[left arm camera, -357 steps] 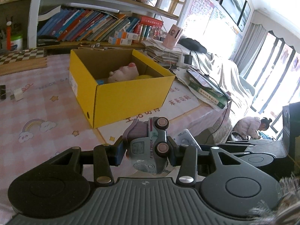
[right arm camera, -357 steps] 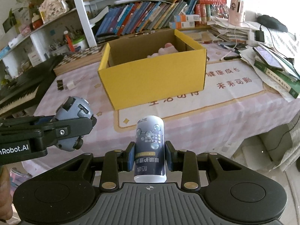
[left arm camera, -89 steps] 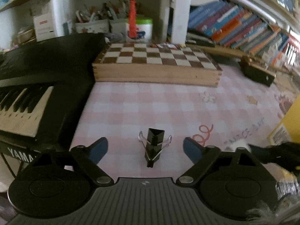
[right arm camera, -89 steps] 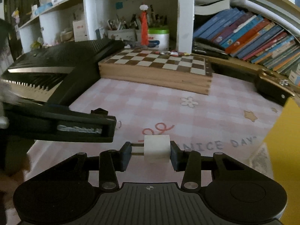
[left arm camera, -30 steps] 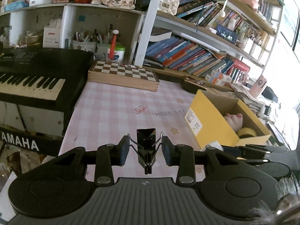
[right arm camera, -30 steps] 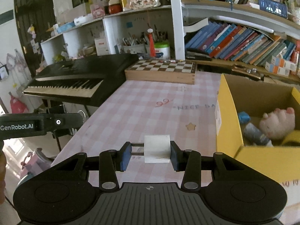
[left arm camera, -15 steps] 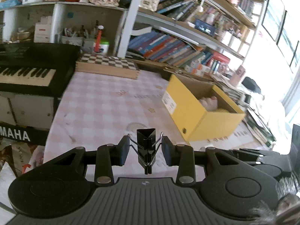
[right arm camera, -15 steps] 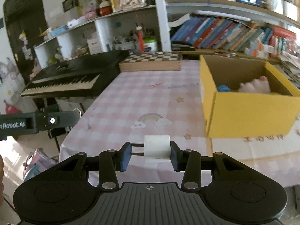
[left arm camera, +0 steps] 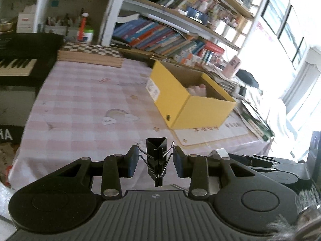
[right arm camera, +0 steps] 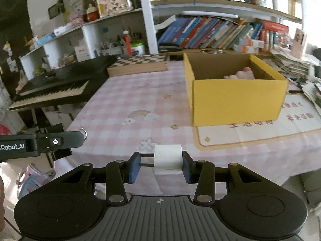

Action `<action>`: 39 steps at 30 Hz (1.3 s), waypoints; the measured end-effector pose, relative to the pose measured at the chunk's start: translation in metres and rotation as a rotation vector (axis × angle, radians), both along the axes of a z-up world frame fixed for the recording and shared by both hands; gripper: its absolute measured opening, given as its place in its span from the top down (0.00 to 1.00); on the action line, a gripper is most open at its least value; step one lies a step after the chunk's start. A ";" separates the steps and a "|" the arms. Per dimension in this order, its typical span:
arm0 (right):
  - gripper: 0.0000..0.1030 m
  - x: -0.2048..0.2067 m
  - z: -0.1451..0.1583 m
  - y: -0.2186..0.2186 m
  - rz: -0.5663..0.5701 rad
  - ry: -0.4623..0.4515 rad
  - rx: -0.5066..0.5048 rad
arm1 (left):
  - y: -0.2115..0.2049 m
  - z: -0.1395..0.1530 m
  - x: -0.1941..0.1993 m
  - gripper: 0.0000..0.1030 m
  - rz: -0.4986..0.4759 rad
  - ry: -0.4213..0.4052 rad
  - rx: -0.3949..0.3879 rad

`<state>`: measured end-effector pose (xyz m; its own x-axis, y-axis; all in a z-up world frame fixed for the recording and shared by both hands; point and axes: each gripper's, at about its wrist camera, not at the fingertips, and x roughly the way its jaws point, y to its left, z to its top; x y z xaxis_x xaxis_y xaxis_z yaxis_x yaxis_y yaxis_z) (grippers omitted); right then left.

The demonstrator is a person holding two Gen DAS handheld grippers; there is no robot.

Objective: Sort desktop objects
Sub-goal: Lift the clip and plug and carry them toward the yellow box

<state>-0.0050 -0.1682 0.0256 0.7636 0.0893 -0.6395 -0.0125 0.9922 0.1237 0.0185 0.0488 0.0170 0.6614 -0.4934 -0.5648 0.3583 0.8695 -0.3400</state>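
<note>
My left gripper (left arm camera: 156, 161) is shut on a black binder clip (left arm camera: 156, 152), held in the air near the table's front edge. My right gripper (right arm camera: 160, 163) is shut on a small white plug adapter (right arm camera: 168, 158) with its two pins pointing left, also held above the front edge. The open yellow cardboard box (left arm camera: 192, 104) stands on the pink checked tablecloth, ahead and to the right in the left wrist view. It also shows in the right wrist view (right arm camera: 236, 96), with a pink plush toy (right arm camera: 240, 74) inside. The left gripper shows at the left of the right wrist view (right arm camera: 60, 140).
A black keyboard (right arm camera: 56, 88) juts off the table's left side. A wooden chessboard box (right arm camera: 138, 64) lies at the back. Bookshelves stand behind. Papers and books (left arm camera: 254, 118) are piled to the right of the box. A white printed mat (right arm camera: 260, 128) lies under the box.
Both grippers have pulled back from the table's left part and swung toward the yellow box, which now sits nearer the middle of both views. Each still holds its object.
</note>
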 end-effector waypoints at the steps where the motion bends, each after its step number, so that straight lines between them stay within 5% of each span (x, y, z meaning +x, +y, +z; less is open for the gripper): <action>1: 0.59 -0.002 0.000 -0.002 -0.010 0.002 -0.001 | -0.004 -0.001 0.000 0.67 -0.013 0.002 -0.001; 12: 0.59 -0.018 -0.004 -0.038 -0.118 0.010 0.006 | -0.045 -0.002 0.007 0.67 -0.128 0.004 0.007; 39: 0.59 0.013 -0.006 -0.156 -0.146 0.066 0.026 | -0.182 -0.003 0.048 0.67 -0.224 0.040 0.042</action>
